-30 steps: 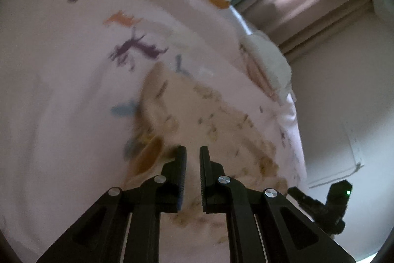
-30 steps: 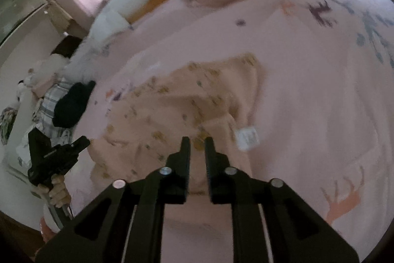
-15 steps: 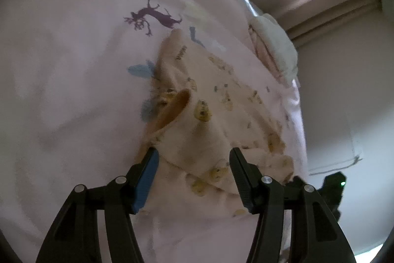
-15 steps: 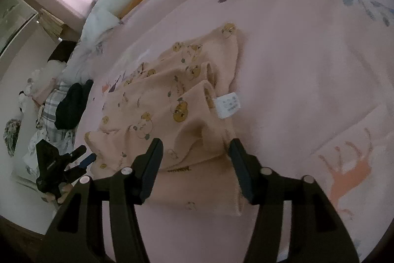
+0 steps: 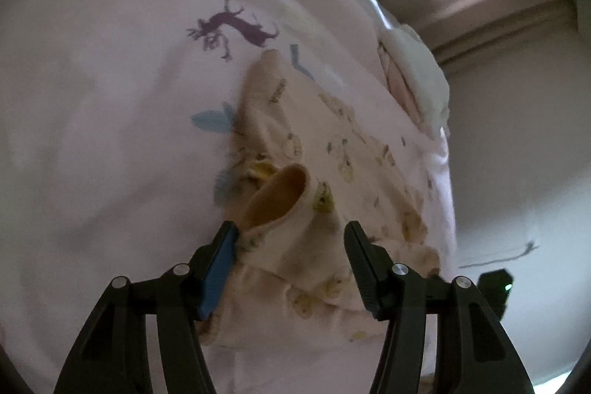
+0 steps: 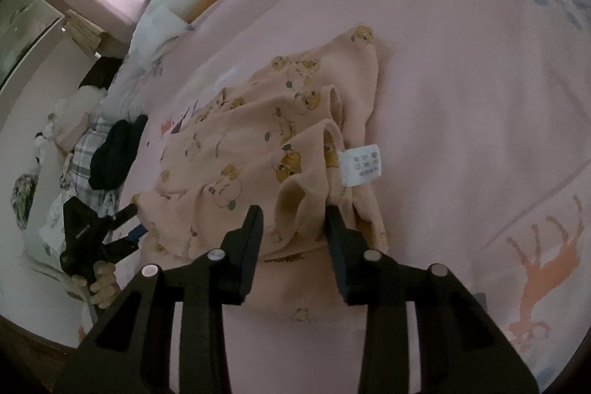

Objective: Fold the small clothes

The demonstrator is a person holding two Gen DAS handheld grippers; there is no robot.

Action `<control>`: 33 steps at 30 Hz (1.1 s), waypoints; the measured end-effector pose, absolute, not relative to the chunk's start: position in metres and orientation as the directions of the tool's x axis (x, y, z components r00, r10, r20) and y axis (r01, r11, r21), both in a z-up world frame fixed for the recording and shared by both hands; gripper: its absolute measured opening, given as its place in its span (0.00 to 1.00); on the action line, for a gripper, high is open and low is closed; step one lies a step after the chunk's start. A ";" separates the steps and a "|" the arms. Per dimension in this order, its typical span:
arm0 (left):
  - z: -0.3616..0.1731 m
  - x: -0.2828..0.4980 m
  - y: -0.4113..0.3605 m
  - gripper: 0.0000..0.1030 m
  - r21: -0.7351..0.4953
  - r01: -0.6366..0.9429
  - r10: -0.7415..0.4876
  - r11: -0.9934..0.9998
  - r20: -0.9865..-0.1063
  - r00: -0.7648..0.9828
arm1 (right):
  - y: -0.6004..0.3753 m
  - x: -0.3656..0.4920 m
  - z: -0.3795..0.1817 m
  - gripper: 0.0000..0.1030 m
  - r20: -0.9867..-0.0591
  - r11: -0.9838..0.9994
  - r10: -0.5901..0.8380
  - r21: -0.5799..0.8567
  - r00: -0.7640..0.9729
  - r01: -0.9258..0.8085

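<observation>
Both grippers are seen parked over the same piece of clothing. Left gripper (image 5: pixel 291 239) is spread apart, jaws just opened, with a raised fold of the garment (image 5: pixel 332 150) between its black fingers but not pinched; one pad is faced in blue. Right gripper (image 6: pixel 293 222) has its jaws part open and just closing further, a bunched ridge of cloth sitting in the gap; whether the pads actually press on it can't be told.

The garment is a small peach-coloured knit thing, printed all over with little yellow-brown bears. It's soft and slightly fuzzy looking, rumpled, with one hem curled up into an open tube that shows a plainer orange inside. A white care label (image 6: pixel 360 165) is sticking out by the right gripper's finger.

It's laid on a pale pink bedsheet (image 5: pixel 92 98) printed with deer in purple, orange and blue. Its long axis is seen running across the right wrist view, from the left gripper (image 6: pixel 96 239) held in a hand (image 6: pixel 103 287) to the label end.
</observation>
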State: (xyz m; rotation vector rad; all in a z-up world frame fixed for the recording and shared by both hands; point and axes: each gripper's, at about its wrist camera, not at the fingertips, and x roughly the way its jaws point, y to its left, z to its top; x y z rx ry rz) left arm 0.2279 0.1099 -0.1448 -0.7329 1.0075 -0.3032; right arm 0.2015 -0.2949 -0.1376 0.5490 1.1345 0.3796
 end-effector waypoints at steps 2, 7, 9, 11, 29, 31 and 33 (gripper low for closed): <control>-0.140 0.226 0.106 0.56 -0.674 -0.072 -0.548 0.736 -0.654 0.521 | -0.294 0.201 -0.137 0.30 -0.735 0.802 0.556 0.597 0.388 -0.019; -0.132 0.223 0.106 0.56 -0.710 -0.044 -0.595 0.702 -0.619 0.513 | -0.291 0.200 -0.133 0.28 -0.726 0.796 0.571 0.604 0.384 -0.040; -0.126 0.220 0.109 0.56 -0.713 -0.041 -0.594 0.700 -0.613 0.521 | -0.290 0.201 -0.131 0.28 -0.717 0.789 0.578 0.613 0.388 -0.043; -0.120 0.219 0.111 0.56 -0.723 -0.032 -0.602 0.690 -0.597 0.531 | -0.288 0.201 -0.130 0.28 -0.711 0.783 0.586 0.621 0.389 -0.046; -0.156 0.232 0.102 0.34 -0.742 -0.103 -0.628 0.663 -0.625 0.464 | -0.285 0.204 -0.143 0.30 -0.735 0.791 0.573 0.612 0.362 -0.011; -0.155 0.231 0.106 0.28 -0.745 -0.106 -0.622 0.659 -0.619 0.480 | -0.291 0.204 -0.143 0.30 -0.748 0.802 0.555 0.598 0.364 0.007; -0.151 0.229 0.110 0.26 -0.747 -0.096 -0.618 0.658 -0.608 0.498 | -0.298 0.202 -0.141 0.38 -0.730 0.786 0.571 0.619 0.376 0.009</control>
